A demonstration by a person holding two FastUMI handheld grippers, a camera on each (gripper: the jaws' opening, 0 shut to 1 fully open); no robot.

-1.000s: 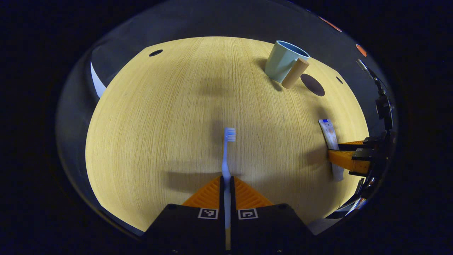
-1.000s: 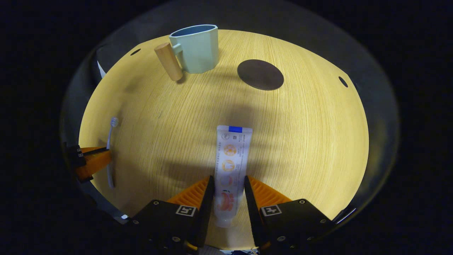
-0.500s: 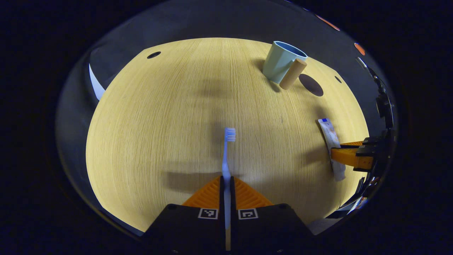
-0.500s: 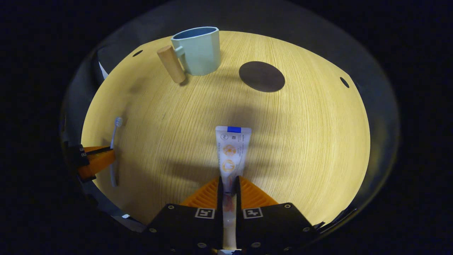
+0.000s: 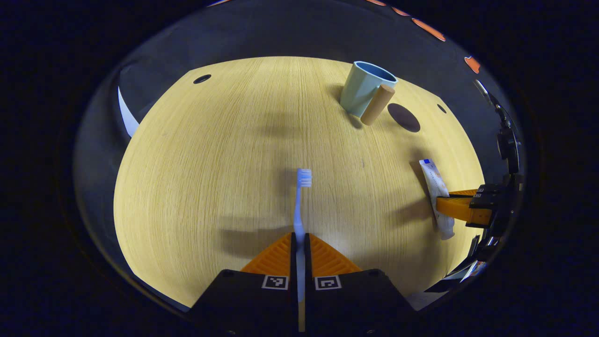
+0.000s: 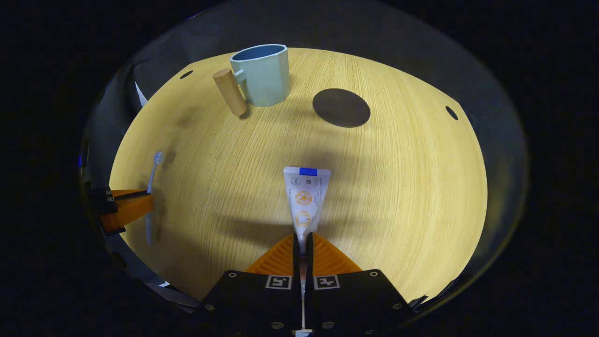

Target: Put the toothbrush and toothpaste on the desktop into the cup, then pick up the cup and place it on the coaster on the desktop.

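The left gripper (image 5: 299,241) pinches the light, stiff toothbrush (image 5: 299,206) by its handle, while the right gripper (image 6: 303,243) squeezes the soft toothpaste (image 6: 305,201) flat near its cap end

In your right gripper view the cup (image 6: 259,75) stands at the far side of the bench (image 6: 398,187), the coaster (image 6: 341,107) just to its right, the toothpaste (image 6: 305,199) nearer you, the toothbrush (image 6: 152,196) far left.

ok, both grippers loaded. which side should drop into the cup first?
Probably left. The left gripper is shut on the slim toothbrush, which takes little room in the cup. The right gripper pinches the wider toothpaste. Distances look similar.
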